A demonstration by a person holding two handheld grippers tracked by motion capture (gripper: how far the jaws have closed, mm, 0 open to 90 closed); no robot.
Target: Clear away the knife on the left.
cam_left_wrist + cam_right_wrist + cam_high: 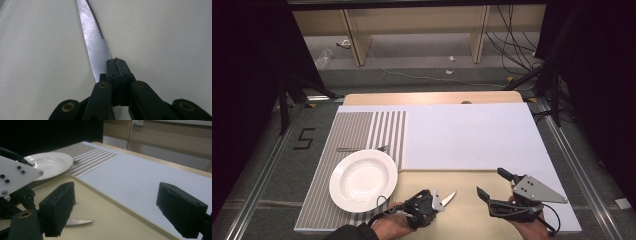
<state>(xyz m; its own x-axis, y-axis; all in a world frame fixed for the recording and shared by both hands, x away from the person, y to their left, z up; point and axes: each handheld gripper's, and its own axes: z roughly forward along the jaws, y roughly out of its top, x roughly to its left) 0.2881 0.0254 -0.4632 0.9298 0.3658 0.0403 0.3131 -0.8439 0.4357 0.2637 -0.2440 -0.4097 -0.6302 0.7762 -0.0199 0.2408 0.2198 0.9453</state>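
A serrated table knife (93, 42) lies on the beige tray (467, 217), its blade (447, 198) pointing up and to the right. My left gripper (432, 202) sits low over the knife. Its jaws (117, 68) are shut pad against pad, and the blade runs underneath them on their left side. I see nothing between the pads. My right gripper (490, 182) hovers over the tray's right part, open wide and empty. In the right gripper view the knife tip (78, 222) rests flat on the tray just beyond the left jaw.
A white plate (363, 178) rests on a striped placemat (357, 127) at the left, with a fork (362, 148) behind it. A white sheet (472, 135) covers the table beyond the tray. Cables lie on the floor past the table's far edge.
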